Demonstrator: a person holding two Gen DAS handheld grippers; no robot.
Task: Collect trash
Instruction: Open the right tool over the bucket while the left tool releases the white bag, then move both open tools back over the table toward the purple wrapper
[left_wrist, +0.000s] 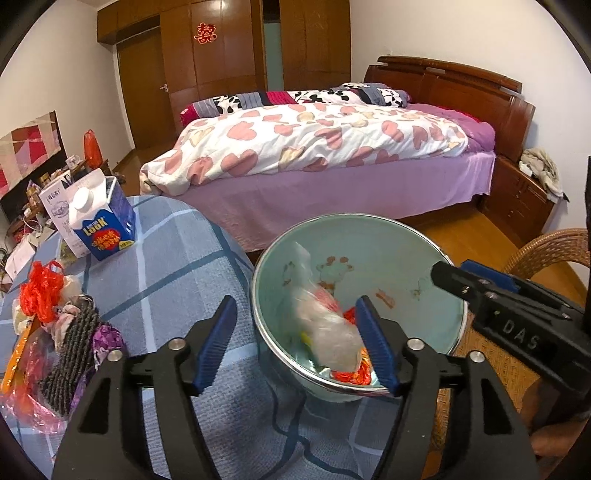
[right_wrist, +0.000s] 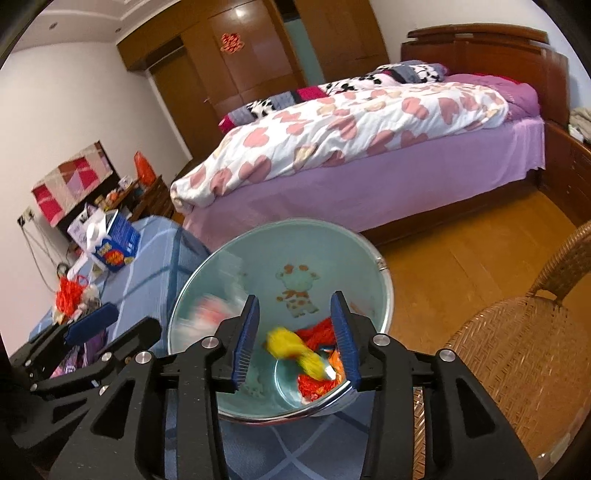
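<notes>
A pale green enamel basin (left_wrist: 354, 218) with a cartoon print sits at the edge of the blue checked table. My left gripper (left_wrist: 295, 301) is open above it. A clear plastic bag (left_wrist: 325, 321) with white and pink contents shows blurred between the pads, inside the basin, with no pad pressing on it. My right gripper (right_wrist: 295, 295) is open over the same basin (right_wrist: 280, 251). Below its pads a blurred yellow wrapper (right_wrist: 291, 349) lies over red wrappers (right_wrist: 317, 328) at the basin's bottom. Each gripper shows in the other's view, the right gripper (left_wrist: 448, 275) at the right and the left gripper (right_wrist: 105, 314) at the left.
A blue and white milk carton (left_wrist: 99, 221) stands at the table's far left. A heap of red netting, plastic bags and cloth (left_wrist: 44, 291) lies along the left side. A wicker chair (right_wrist: 517, 350) is at the right, and a bed (left_wrist: 314, 147) lies beyond the wooden floor.
</notes>
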